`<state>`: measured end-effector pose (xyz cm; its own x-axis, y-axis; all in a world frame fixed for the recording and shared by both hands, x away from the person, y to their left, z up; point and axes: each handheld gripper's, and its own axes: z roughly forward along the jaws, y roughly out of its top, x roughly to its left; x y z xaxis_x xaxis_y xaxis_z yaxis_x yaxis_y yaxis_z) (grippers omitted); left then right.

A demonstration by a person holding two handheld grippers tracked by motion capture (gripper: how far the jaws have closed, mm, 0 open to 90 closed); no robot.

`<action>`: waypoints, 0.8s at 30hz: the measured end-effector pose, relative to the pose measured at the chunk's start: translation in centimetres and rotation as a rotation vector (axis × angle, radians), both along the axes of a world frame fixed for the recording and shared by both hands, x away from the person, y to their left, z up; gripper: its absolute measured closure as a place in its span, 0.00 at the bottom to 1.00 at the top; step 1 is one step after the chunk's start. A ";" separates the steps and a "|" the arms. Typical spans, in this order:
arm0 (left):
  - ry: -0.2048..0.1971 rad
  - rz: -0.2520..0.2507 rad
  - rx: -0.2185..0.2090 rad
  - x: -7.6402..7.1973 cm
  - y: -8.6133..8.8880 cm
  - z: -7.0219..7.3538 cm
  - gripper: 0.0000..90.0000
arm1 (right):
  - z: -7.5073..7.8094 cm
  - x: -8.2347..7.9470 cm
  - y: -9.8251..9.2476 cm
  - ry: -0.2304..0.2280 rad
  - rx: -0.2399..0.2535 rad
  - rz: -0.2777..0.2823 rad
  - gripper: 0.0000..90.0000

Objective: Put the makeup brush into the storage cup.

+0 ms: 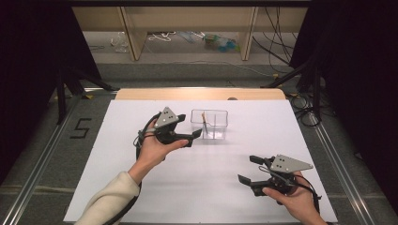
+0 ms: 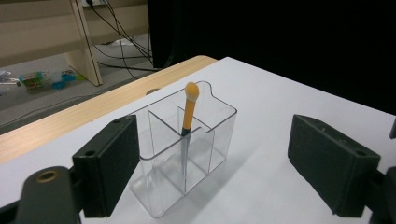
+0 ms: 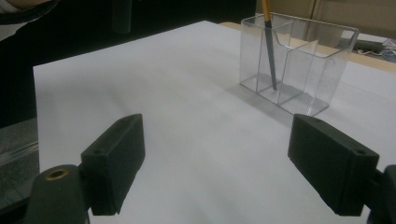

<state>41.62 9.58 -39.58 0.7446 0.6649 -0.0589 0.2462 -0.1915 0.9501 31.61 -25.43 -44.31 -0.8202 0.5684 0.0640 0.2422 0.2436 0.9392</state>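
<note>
White table surface (image 1: 155, 197) carries a clear divided organizer (image 1: 210, 124) near its far edge, about mid-width; orange-tipped brush (image 2: 189, 108) stands tilted in one compartment, tip up; my left gripper (image 1: 196, 137) sits just beside the organizer, jaws spread, nothing between them; my right gripper (image 1: 250, 169) hovers toward the near right corner, well apart, jaws spread, nothing held.

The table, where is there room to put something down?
The white table is bare between the left gripper and the right gripper, and along the far right side beyond the clear box. It is crowded just left of the box, where the left gripper sits close beside it. A brush stands in the box.
</note>
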 end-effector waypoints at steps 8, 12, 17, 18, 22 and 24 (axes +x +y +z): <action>-0.183 0.045 0.161 -0.1 2.2 0.4 0.19 | 0.0 -0.1 0.0 0.025 0.004 0.003 0.22; -0.185 0.049 0.151 -0.8 2.8 0.3 0.19 | 0.0 0.0 0.0 -0.001 0.001 0.000 0.22; -0.183 0.041 0.151 -1.5 3.5 0.0 0.19 | 0.0 0.0 0.0 0.003 0.004 -0.001 0.22; -0.183 0.039 0.150 -1.6 3.7 -0.1 0.19 | 0.0 0.0 0.0 0.004 0.003 -0.001 0.22; -0.187 0.044 0.149 -2.0 4.2 -0.3 0.19 | 0.0 0.0 0.0 0.003 0.005 -0.003 0.22; -0.192 0.048 0.147 -2.2 4.5 -0.4 0.19 | 0.0 0.0 0.0 0.005 0.004 -0.003 0.22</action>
<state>39.42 14.05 -39.97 0.6999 0.6911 0.1803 0.0763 -0.3233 0.9432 31.63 -25.40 -44.30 -0.8182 0.5706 0.0704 0.2474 0.2389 0.9390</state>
